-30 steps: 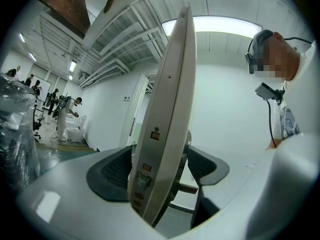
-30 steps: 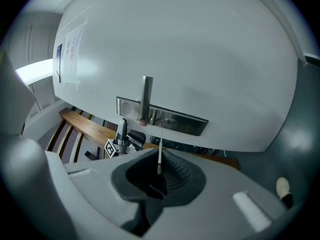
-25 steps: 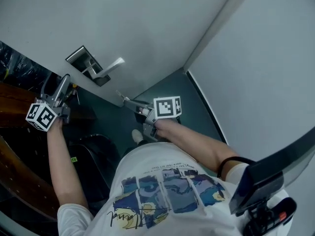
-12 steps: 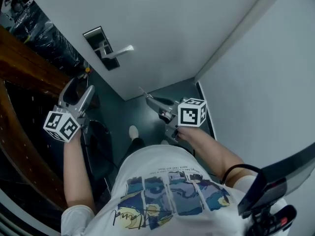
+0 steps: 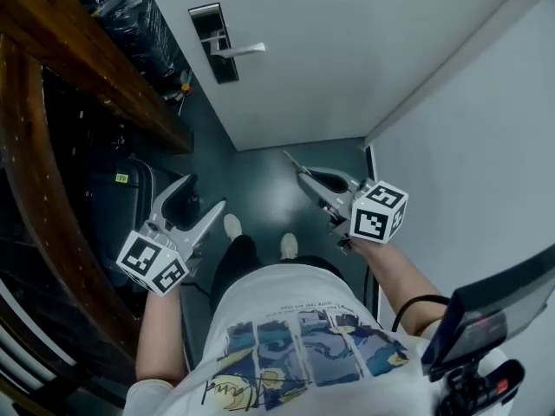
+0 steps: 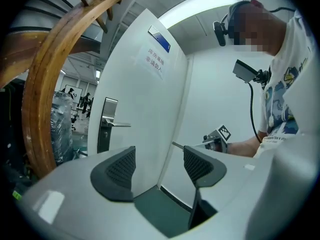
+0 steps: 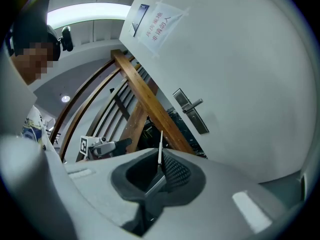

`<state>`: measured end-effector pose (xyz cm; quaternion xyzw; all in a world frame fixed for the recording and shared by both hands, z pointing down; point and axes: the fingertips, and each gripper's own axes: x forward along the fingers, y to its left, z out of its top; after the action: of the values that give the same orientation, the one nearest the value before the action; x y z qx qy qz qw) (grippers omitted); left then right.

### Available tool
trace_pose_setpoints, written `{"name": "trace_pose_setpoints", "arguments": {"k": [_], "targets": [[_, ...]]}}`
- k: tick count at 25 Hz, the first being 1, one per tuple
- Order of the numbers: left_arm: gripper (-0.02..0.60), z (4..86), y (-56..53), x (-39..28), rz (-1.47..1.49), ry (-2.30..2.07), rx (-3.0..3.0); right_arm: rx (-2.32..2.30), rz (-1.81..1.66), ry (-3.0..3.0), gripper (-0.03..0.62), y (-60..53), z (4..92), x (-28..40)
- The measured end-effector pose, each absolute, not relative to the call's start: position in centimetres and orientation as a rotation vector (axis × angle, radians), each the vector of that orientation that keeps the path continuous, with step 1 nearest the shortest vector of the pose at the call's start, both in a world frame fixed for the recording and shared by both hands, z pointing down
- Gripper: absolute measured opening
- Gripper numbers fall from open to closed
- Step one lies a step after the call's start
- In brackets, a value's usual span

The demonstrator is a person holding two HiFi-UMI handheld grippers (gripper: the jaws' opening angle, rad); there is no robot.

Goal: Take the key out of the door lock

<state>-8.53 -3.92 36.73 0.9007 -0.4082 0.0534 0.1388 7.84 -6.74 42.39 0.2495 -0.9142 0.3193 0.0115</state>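
Observation:
The white door (image 5: pixel 347 50) carries a steel lock plate with a lever handle (image 5: pixel 217 42), also in the left gripper view (image 6: pixel 106 126) and the right gripper view (image 7: pixel 191 111). My right gripper (image 5: pixel 305 178) is shut on a thin metal key (image 5: pixel 291 161), held well back from the door; the blade sticks up between the pads (image 7: pixel 160 149). My left gripper (image 5: pixel 198 208) hangs low at the left, far from the lock. Its jaws are closing with nothing between them (image 6: pixel 159 166).
A curved wooden stair rail (image 5: pixel 52 146) and a black case (image 5: pixel 113 198) crowd the left side. Plastic-wrapped items (image 5: pixel 130 16) lie behind the rail. A grey wall (image 5: pixel 486 146) closes the right. The person's shoes (image 5: pixel 232 226) stand on the dark floor. A paper notice (image 6: pixel 156 62) hangs on the door.
Both grippers have drawn back from the door, the right one with the key in it. The left gripper dropped down and away from the handle. The door now sits farther off.

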Motion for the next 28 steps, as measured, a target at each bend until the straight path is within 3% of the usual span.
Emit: {"name": "trace_pose_setpoints", "arguments": {"k": [9, 20, 28], "targets": [[0.311, 35.2, 2.3, -7.5, 0.118, -1.053, 2.642, 0.782, 0.808, -2.861, 0.023, -1.5, 40.7, 5.6], [0.301, 35.8, 10.6, -13.9, 0.121, -0.982, 2.624, 0.837, 0.713, -2.848, 0.023, 6.9, 39.5, -1.7], [0.298, 35.2, 13.1, -14.9, 0.114, -0.957, 2.639, 0.849, 0.635, -2.831, 0.023, 10.4, 37.7, -2.9]]}}
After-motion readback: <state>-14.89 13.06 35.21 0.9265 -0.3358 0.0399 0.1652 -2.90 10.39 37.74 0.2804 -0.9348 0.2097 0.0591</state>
